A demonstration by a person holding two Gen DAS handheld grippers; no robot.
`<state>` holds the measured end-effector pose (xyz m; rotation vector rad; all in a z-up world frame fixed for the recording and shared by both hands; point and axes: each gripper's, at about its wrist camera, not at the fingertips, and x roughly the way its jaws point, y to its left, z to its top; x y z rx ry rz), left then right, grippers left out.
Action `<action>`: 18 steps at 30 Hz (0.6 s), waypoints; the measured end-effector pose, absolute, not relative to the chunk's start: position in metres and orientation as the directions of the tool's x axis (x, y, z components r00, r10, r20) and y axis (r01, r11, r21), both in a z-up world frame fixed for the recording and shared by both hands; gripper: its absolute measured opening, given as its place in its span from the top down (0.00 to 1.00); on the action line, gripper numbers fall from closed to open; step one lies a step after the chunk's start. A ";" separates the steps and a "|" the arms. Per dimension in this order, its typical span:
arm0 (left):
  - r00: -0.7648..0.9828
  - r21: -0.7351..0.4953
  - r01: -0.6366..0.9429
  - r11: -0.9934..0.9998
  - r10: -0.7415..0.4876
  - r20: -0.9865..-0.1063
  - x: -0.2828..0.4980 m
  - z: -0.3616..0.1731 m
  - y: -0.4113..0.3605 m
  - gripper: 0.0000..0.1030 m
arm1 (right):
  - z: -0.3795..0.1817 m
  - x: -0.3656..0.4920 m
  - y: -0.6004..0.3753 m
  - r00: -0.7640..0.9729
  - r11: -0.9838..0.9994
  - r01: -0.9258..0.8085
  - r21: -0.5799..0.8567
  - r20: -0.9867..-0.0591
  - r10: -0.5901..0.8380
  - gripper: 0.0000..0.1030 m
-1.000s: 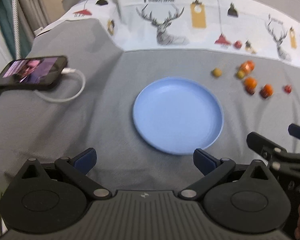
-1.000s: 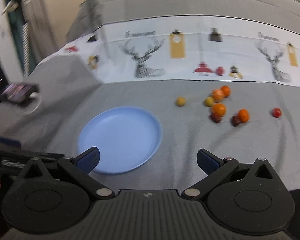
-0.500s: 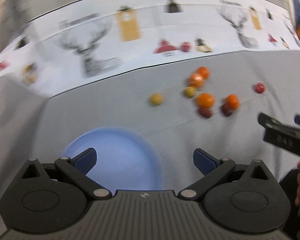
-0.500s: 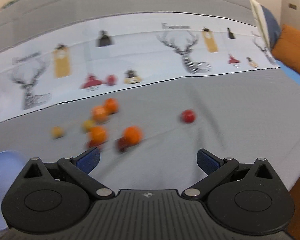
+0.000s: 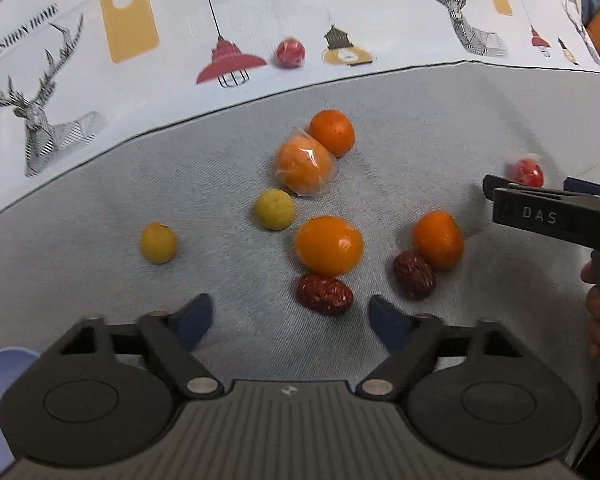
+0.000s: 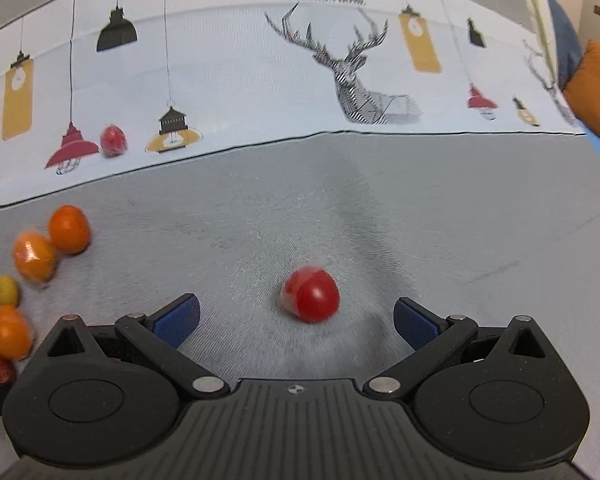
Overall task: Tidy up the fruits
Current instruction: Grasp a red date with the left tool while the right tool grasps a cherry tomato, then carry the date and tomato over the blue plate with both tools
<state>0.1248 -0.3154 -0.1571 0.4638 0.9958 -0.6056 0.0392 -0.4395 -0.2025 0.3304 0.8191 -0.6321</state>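
While the grey bedcover carries the scattered fruit, the oranges lie mid-scene, one film-wrapped and likely slippery. Nearer, a wrinkled date sits just ahead of the left hand-held gripper, whose empty jaws are closing. Before the wide-open, empty right hand-held gripper, a small, soft wrapped tomato should be pinched gently across its middle.

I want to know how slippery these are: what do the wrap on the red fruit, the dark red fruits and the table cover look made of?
Wrap on the red fruit: thin clear film, probably plastic; glossy, crinkled.
Dark red fruits: wrinkled matte skin, perhaps dried dates.
Table cover: woven grey fabric, visible weave.
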 end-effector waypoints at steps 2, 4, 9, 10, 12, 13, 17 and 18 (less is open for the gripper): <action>0.383 0.063 0.677 0.733 -0.278 -0.881 0.129 -0.162 -0.318 0.43 | -0.207 0.038 -0.441 0.560 0.784 0.616 0.071 -0.740 -0.373 0.14; 0.401 0.062 0.697 0.714 -0.316 -0.860 0.126 -0.159 -0.319 0.65 | -0.205 0.036 -0.438 0.587 0.793 0.605 0.066 -0.710 -0.388 0.62; 0.446 0.115 0.727 0.677 -0.338 -0.828 0.114 -0.148 -0.318 0.65 | -0.190 0.025 -0.438 0.585 0.766 0.636 0.092 -0.705 -0.401 0.71; 0.454 0.118 0.727 0.677 -0.345 -0.821 0.111 -0.143 -0.314 0.65 | -0.184 0.021 -0.438 0.591 0.762 0.640 0.097 -0.697 -0.407 0.71; 0.468 0.118 0.719 0.685 -0.351 -0.811 0.104 -0.128 -0.304 0.65 | -0.169 0.012 -0.433 0.607 0.754 0.647 0.115 -0.676 -0.418 0.71; 0.471 0.112 0.713 0.692 -0.355 -0.807 0.101 -0.118 -0.299 0.65 | -0.160 0.008 -0.430 0.619 0.757 0.642 0.123 -0.667 -0.416 0.71; 0.486 0.083 0.674 0.734 -0.356 -0.798 0.089 -0.079 -0.261 0.65 | -0.119 -0.007 -0.402 0.682 0.799 0.586 0.135 -0.615 -0.396 0.71; 0.491 0.080 0.663 0.745 -0.351 -0.797 0.086 -0.070 -0.249 0.65 | -0.107 -0.010 -0.392 0.703 0.814 0.564 0.142 -0.601 -0.382 0.71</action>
